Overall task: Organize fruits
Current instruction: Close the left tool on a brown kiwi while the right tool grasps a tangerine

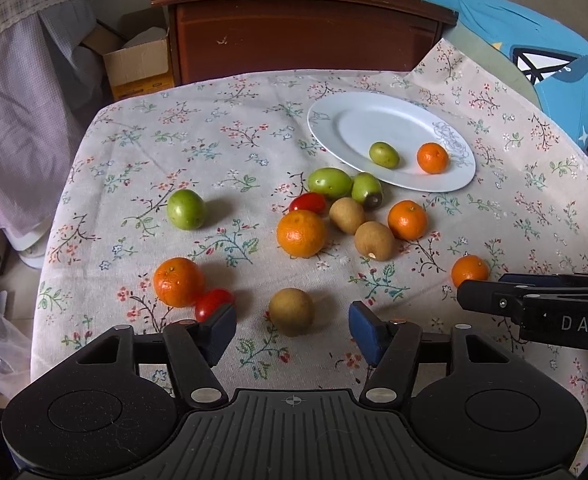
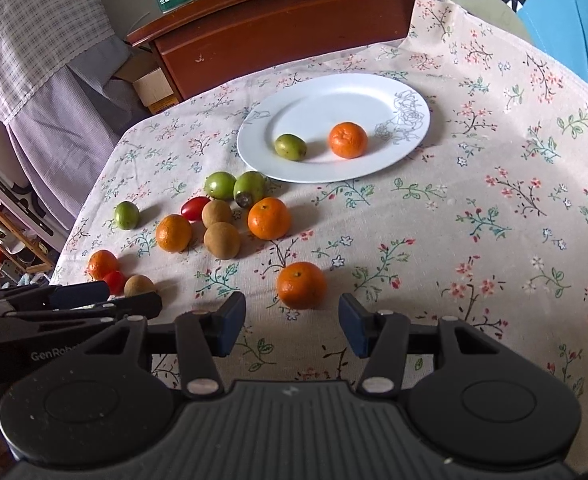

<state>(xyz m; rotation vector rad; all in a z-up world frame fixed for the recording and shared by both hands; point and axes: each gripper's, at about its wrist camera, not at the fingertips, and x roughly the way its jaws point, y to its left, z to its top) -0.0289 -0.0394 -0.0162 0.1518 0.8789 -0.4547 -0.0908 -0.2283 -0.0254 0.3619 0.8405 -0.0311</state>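
Left wrist view: left claw (image 1: 292, 330) open, empty, straddling a brown fruit (image 1: 291, 311); right claw (image 2: 292, 324) open, empty, near an orange (image 2: 301, 285).

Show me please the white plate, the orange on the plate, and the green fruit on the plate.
white plate (image 2: 317, 92), right wrist view, bare upper part.
orange on the plate (image 2: 348, 140), right wrist view, its middle.
green fruit on the plate (image 2: 290, 147), right wrist view, its middle.

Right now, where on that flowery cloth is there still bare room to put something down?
The white plate is mostly bare behind its green fruit and orange. The tablecloth lies free right of the plate and of the nearest orange. It is crowded left of the plate, where oranges, brown fruits, green fruits and cherry tomatoes cluster.
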